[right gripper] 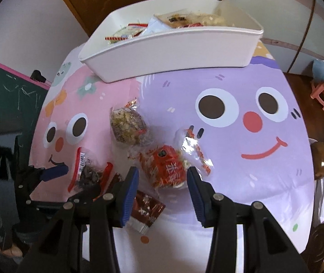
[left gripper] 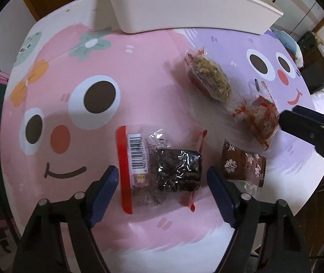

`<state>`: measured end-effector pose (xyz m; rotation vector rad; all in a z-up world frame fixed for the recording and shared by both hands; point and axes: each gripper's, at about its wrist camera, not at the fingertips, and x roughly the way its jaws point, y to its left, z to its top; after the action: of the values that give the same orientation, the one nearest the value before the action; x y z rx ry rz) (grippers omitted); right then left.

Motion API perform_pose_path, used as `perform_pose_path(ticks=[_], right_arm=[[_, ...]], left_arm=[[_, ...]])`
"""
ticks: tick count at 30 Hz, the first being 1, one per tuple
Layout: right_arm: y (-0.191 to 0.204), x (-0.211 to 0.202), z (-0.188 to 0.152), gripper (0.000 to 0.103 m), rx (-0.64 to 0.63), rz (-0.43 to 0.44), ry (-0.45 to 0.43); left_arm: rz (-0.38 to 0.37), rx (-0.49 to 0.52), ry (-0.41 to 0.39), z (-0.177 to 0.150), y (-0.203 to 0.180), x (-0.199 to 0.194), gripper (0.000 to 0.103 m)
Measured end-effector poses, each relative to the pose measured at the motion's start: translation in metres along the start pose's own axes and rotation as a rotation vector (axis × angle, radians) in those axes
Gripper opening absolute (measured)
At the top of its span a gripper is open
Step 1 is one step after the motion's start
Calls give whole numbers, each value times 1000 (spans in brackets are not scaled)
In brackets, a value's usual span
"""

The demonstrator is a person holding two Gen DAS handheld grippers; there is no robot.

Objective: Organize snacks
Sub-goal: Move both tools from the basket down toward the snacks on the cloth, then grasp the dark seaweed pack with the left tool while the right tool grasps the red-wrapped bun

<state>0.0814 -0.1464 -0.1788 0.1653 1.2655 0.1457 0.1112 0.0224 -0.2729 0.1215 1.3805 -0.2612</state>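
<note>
Snacks are still scattered on the desk (left gripper: 55,104), so you are at the pick-up step with both arms, nothing lifted yet. Your left tongs (left gripper: 162,184) stand wide open and empty, straddling the dark cake in its clear wrapper (left gripper: 173,170): the red barcode edge of that pack lies just inside the left finger, the dark lump sits nearer the right one, and neither pad looks to be touching it. Just outside the right finger lies the brown snowflake-print packet (left gripper: 243,162), close enough that a careless close could catch its corner. Your right tongs (right gripper: 163,177) are likewise spread and holding nothing, with the red-printed snack pack (right gripper: 168,167) lying between the tips; its crinkled clear end spills past the right finger. Ahead of those tips sits the oat-coloured snack bag (right gripper: 128,125), and farther on, at the far edge of the desk, the white bin (right gripper: 168,52) already holds several packs. Judging from this, your next move is to lower each pair until the pads flank the bulky middle of its pack, close gently since the wrappers are slippery and crushable, then lift clear and carry forward over the bin's near wall before letting go.
</note>
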Motion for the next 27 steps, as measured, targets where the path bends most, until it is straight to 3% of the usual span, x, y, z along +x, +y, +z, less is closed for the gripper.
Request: perform_pose_path(ticks=[2,5,17,20,21,22,24,27], right_arm=[[2,9,3,47,-15,-9,20],[5,23,4,48,-40,-27,48],[27,50,9,74,-146,-121,69],[35,55,9,74,-177,-153,56],[36,56,8,72,-181,-159,53],[37,56,8,67,-187,-168,50],[38,57,9,58,-192,-193,49],[30,57,12,55,-160,-166,52]], left_arm=[[-7,-8,15,0,1,6,69],[15,7,-3,2,2,9,68],[61,-8,0,2,-2,14,68],[59,-2,-4,2,-3,14,64],[56,6,-14,1,-3,12,59],[52,18,-19,1,-4,10,46],[53,38,-16,0,-3,7,42],[44,38,-25,-2,-1,4,39]])
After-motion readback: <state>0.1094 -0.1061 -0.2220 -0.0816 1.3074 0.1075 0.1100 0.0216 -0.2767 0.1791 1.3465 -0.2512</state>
